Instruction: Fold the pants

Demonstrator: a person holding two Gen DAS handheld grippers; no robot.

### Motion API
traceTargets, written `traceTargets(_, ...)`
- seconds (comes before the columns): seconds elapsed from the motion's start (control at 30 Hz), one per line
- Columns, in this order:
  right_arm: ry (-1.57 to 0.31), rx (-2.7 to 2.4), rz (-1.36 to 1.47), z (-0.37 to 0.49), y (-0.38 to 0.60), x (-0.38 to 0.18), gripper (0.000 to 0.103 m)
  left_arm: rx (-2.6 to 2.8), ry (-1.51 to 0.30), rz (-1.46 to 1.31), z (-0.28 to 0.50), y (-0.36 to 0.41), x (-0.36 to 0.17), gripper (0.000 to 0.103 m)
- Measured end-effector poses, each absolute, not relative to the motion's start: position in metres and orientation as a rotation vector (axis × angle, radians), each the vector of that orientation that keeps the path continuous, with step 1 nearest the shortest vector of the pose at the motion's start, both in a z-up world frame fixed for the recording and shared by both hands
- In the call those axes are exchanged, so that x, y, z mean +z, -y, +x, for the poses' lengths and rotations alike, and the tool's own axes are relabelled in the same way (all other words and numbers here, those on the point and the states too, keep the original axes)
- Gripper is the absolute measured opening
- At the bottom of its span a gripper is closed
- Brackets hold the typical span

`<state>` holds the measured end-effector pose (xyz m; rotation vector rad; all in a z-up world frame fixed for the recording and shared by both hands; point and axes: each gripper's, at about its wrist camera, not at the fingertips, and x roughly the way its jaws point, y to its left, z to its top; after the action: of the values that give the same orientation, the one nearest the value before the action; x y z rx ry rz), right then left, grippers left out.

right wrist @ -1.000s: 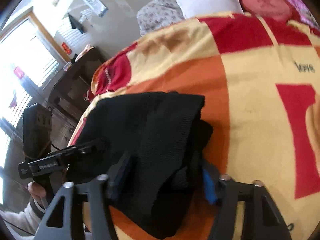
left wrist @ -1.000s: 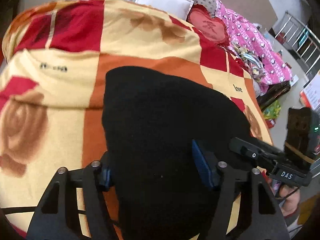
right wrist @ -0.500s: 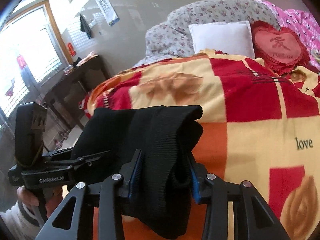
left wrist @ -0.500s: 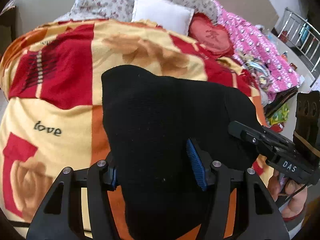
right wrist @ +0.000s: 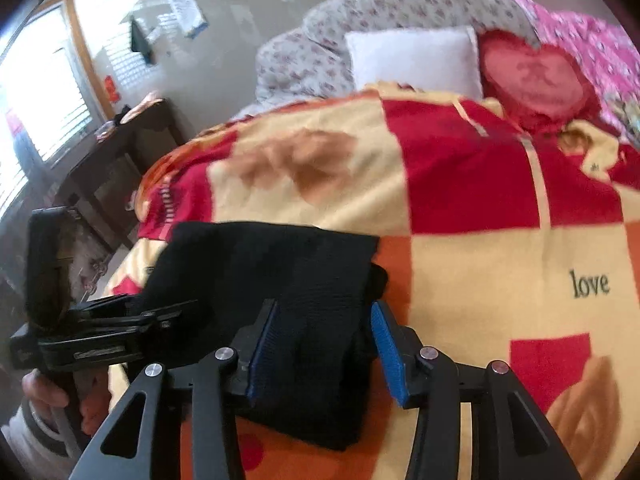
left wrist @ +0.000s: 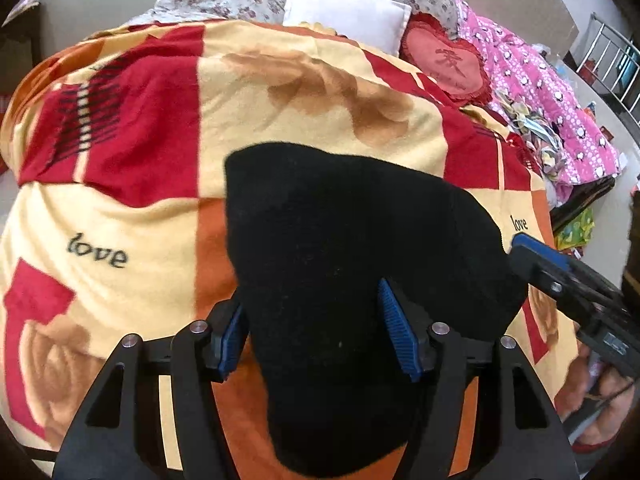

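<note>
Folded black pants (left wrist: 352, 264) on blanket (left wrist: 132, 216), left gripper (left wrist: 316, 332) at 6 o'clock, jaws just opening, pads astride the fold's near end, right gripper (right wrist: 324, 340) likewise, jaws just opening around the ribbed end, grip unclear on both, pillow (left wrist: 344, 8) at 12 o'clock

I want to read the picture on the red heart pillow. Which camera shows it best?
The left wrist view: the heart pillow is sharp there, its stitched symbol clear, beside the white pillow. The right wrist view shows it too, but blurred.
</note>
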<state>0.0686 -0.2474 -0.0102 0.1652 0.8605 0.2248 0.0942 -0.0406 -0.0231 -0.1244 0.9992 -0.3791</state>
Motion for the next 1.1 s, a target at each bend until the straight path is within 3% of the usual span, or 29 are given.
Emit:
traceTargets(0.2, -0.838, 0.291, 0.078, 0.06, 0.215, 0.005, 0.045, -0.318, -0.939, -0.063, 0.081, 0.036, -0.01, 0.062)
traceTargets(0.43, -0.909, 0.185, -0.002, 0.055, 0.206, -0.032, 0.045, -0.269, -0.907, -0.029, 0.074, 0.036, -0.011, 0.062)
traceTargets(1.1, -0.846, 0.13, -0.01, 0.016, 0.199, 0.009, 0.046, -0.144, -0.779, 0.008, 0.019, 0.033, 0.016, 0.062)
